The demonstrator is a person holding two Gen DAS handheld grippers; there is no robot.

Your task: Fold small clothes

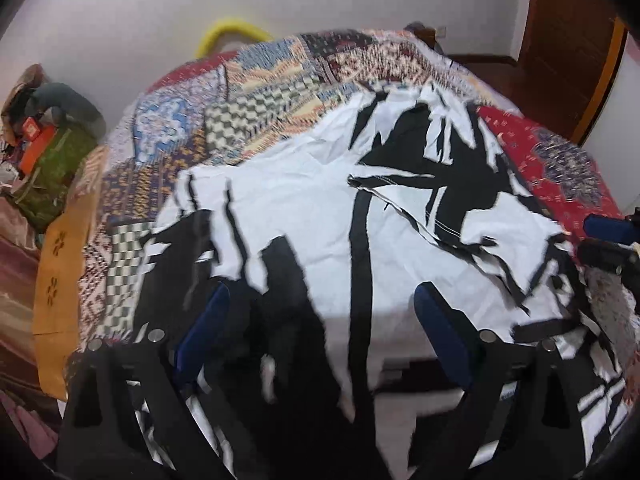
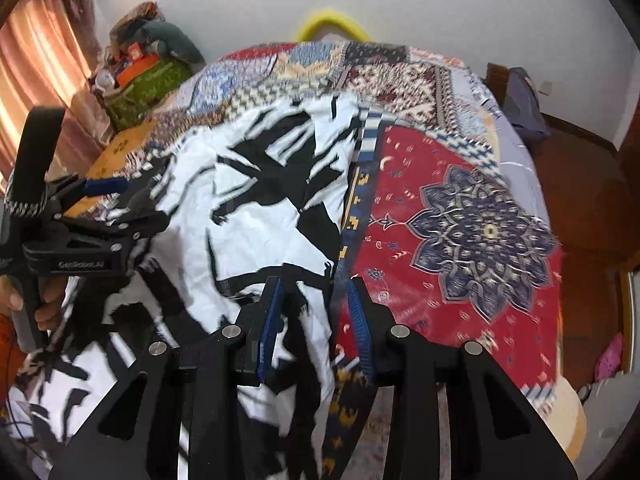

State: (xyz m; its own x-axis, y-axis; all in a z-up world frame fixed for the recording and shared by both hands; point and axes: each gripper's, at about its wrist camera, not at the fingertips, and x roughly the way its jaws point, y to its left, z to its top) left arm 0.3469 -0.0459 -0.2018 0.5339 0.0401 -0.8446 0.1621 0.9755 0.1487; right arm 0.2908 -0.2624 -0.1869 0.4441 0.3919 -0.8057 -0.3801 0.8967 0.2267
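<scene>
A white garment with black slashes [image 1: 304, 208] lies spread and creased on a patchwork quilt [image 1: 256, 92]. My left gripper [image 1: 320, 316] hovers over its near part, jaws wide apart, and nothing is between the blue pads [image 1: 208, 320]. In the right wrist view the garment [image 2: 256, 216] covers the quilt's left half. My right gripper [image 2: 314, 308] stands partly open over the garment's right edge, which runs through the gap without being pinched. The left gripper [image 2: 128, 204] shows at the left, held by a hand [image 2: 44, 304].
A red quilt panel with a blue flower [image 2: 480, 232] lies right of the garment. A green box of clutter [image 2: 140, 84] stands at the far left by a curtain [image 2: 40, 56]. A yellow hoop [image 2: 332, 20] leans on the wall. Brown wooden furniture [image 1: 568, 40] is at the right.
</scene>
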